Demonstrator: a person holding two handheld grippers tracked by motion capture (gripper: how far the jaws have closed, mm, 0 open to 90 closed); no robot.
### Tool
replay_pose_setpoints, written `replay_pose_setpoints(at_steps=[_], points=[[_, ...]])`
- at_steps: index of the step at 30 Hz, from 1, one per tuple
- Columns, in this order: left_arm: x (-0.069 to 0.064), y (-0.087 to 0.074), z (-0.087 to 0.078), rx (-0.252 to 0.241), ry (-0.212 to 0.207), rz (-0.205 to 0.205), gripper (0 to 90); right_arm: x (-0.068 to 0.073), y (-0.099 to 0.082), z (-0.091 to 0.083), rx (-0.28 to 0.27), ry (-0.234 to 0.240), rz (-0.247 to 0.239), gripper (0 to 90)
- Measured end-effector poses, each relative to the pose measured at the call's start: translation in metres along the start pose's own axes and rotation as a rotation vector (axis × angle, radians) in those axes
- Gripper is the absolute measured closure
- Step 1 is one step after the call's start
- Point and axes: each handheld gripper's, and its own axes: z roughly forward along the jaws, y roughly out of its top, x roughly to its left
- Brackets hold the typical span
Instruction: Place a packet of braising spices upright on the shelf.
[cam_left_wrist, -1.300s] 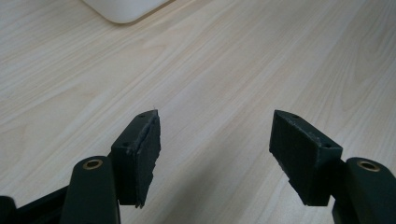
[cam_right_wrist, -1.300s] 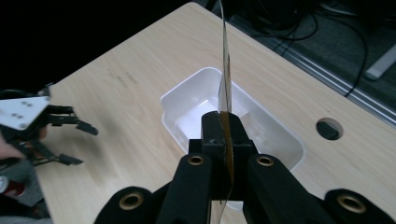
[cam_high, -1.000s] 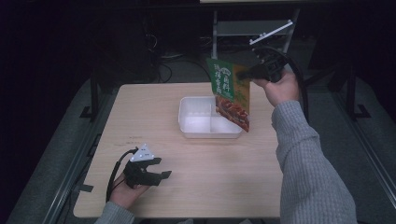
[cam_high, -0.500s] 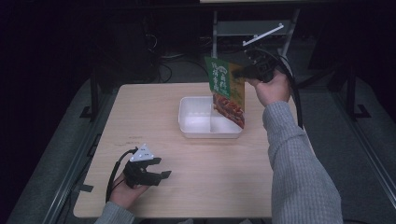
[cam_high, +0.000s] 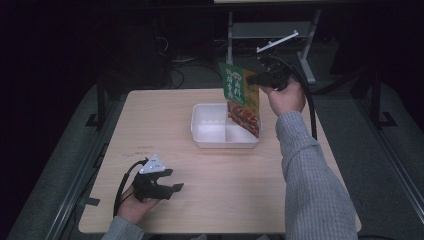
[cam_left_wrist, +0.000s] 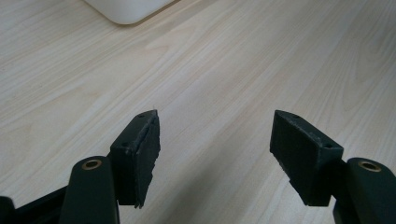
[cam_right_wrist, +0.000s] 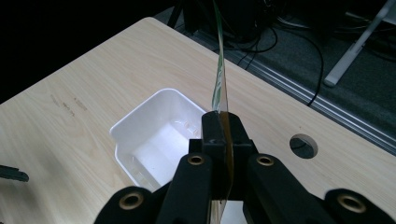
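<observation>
Green and brown, the food pouch (cam_high: 242, 99) hangs clamped edge-on between the jaws of the right gripper (cam_high: 260, 79); its long axis runs steeply downward from the grip, its lower end just over the white tray (cam_high: 210, 140) that lies directly below and ahead of the jaws; the likely next move is straight down; the left gripper (cam_high: 170, 186) rests well apart on the wooden table (cam_high: 150, 115), jaws spread, holding nothing.
</observation>
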Motion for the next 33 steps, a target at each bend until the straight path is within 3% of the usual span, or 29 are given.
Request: replay_pose_setpoints(at_steps=[15, 23, 33], points=[[0.001, -0.001, -0.002, -0.005, 0.006, -0.002, 32.1, -0.002, -0.005, 0.016, -0.015, -0.008, 0.015, 90.0], [0.001, -0.001, -0.002, -0.004, 0.007, -0.001, 32.1, -0.002, -0.009, 0.024, 0.011, -0.009, 0.012, 90.0], [0.000, 0.000, -0.002, -0.001, 0.009, 0.000, 32.1, -0.004, -0.016, 0.028, -0.012, 0.004, 0.034, 89.9]])
